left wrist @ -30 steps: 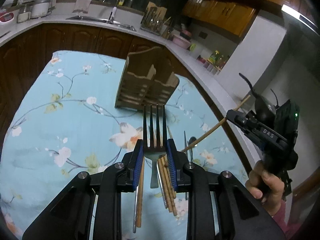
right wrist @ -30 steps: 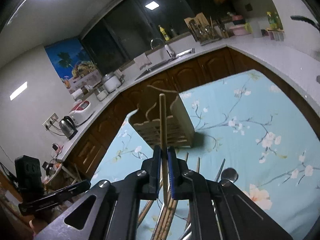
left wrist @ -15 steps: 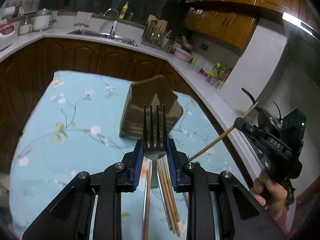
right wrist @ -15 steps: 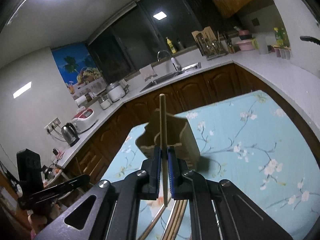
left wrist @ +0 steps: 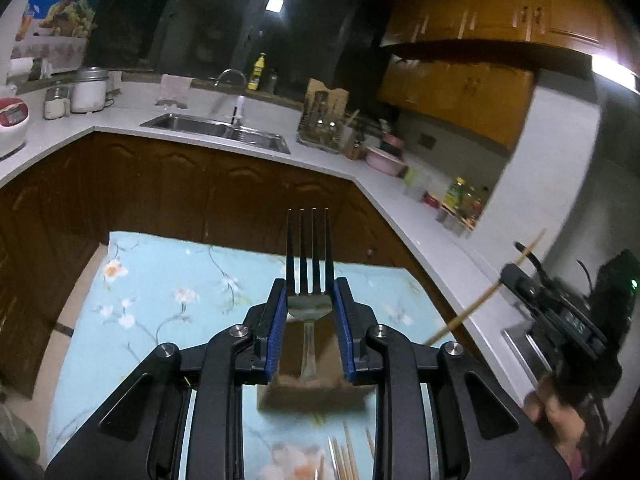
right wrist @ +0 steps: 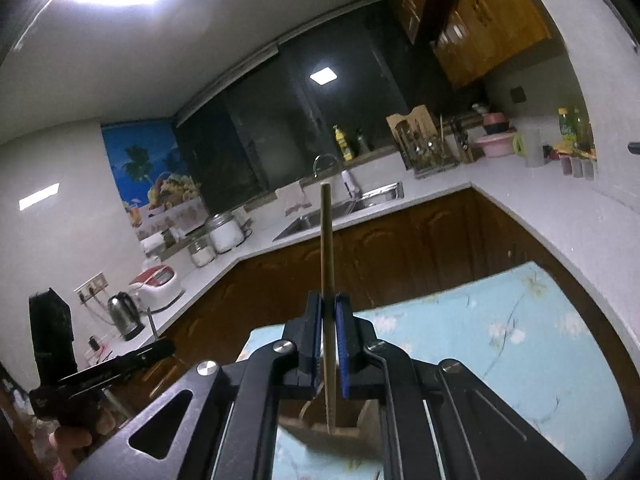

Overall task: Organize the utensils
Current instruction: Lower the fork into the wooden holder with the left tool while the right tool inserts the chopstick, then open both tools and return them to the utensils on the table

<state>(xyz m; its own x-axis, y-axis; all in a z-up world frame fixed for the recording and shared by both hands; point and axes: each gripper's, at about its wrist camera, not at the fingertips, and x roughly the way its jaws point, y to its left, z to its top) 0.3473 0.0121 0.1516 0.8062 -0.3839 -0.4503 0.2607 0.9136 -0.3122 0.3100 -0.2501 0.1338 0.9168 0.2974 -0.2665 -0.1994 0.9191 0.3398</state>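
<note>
My left gripper (left wrist: 310, 300) is shut on a metal fork (left wrist: 309, 252), tines pointing up and away, its handle hanging down over the wooden utensil holder (left wrist: 316, 394) below. My right gripper (right wrist: 328, 312) is shut on a single wooden chopstick (right wrist: 326, 240), held upright, its lower end just above the holder (right wrist: 332, 434). In the left wrist view the right gripper (left wrist: 520, 276) with its chopstick (left wrist: 480, 304) is at the right. Several loose chopsticks (left wrist: 344, 458) lie on the table near the bottom edge.
The table carries a light blue floral cloth (left wrist: 160, 292). Beyond it run dark wood cabinets and a white counter (left wrist: 120, 128) with a sink (left wrist: 216, 130), a rice cooker, jars and a knife rack (left wrist: 324, 120). The left gripper's body shows in the right wrist view (right wrist: 100, 372).
Both grippers have risen and tilted upward, so the views show more kitchen and less table. The wooden holder has moved from ahead of the fingers to directly beneath them.
</note>
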